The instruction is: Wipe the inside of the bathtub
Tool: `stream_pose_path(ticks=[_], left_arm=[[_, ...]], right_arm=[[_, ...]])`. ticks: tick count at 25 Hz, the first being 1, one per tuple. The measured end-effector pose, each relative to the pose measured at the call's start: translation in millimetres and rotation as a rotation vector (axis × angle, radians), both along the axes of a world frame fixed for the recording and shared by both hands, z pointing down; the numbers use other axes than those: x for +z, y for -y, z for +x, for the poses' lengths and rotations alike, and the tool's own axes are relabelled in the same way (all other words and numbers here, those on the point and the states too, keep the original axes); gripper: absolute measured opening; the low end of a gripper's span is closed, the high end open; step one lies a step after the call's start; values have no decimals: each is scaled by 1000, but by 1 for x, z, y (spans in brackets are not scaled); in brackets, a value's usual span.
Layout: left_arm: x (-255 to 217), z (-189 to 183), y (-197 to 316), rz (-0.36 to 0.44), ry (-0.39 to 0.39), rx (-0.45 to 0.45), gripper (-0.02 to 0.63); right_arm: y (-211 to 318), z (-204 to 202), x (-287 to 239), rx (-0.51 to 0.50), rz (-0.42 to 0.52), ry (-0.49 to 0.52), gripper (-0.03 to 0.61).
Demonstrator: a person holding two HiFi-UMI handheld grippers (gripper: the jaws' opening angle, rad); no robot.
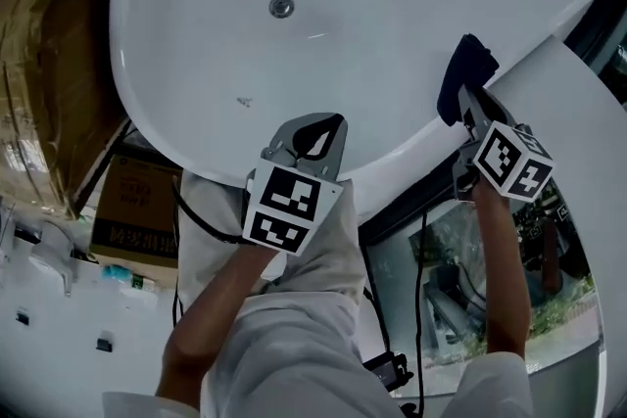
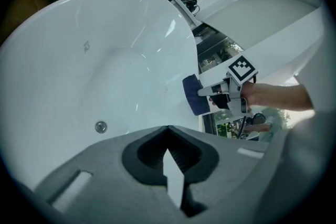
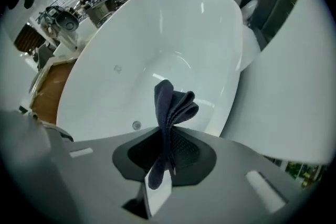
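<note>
Outstretched right tool (image 1: pixel 469 100) clamps cloth (image 1: pixel 464 70) at bathtub (image 1: pixel 343 64) rim; left tool (image 1: pixel 315 134) hovers closed.

Bathtub (image 1: pixel 323 34): white, high-gloss and smooth, with light streaks reflecting off the inner wall. Drain (image 1: pixel 281 7): bright polished metal. Cloth (image 3: pixel 170 107): dark navy fabric, matt and soft, hanging in limp folds. Left tool (image 2: pixel 168 128) and right tool (image 3: pixel 167 134): grey plastic shells, matt and faintly grainy. Their inner pads (image 3: pixel 184 147) are black with a fine mesh-like texture, clearest on the right one. Marker cubes (image 1: pixel 284 206): flat matt black-and-white print. Cardboard box (image 1: pixel 132 210): brown, dull, paper-faced. Trousers (image 1: pixel 294 328): pale woven cloth, creased.
</note>
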State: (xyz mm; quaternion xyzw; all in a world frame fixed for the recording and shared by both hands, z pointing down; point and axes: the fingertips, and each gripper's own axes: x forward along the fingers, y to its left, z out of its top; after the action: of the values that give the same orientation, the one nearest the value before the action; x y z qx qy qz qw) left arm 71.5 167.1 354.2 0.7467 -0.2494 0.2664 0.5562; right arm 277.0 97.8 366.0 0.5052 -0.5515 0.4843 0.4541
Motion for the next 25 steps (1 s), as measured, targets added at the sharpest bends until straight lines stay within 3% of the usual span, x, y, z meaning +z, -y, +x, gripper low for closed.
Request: stream_pose_path(ticks=[5, 11, 16, 21, 25], left_arm=[[-1, -8, 10, 9, -16, -41, 2], [-8, -7, 15, 14, -43, -56, 2], [-7, -7, 15, 6, -45, -67, 2], [-5, -6, 16, 7, -41, -63, 2], [-1, -7, 12, -1, -36, -57, 2]], right_arm=[[29, 8, 1, -125, -51, -18, 54], [76, 37, 17, -344, -100, -140, 54], [115, 54, 26, -525, -44, -246, 54], [143, 64, 32, -676, 114, -287, 54], [130, 80, 43, -756, 94, -355, 54]])
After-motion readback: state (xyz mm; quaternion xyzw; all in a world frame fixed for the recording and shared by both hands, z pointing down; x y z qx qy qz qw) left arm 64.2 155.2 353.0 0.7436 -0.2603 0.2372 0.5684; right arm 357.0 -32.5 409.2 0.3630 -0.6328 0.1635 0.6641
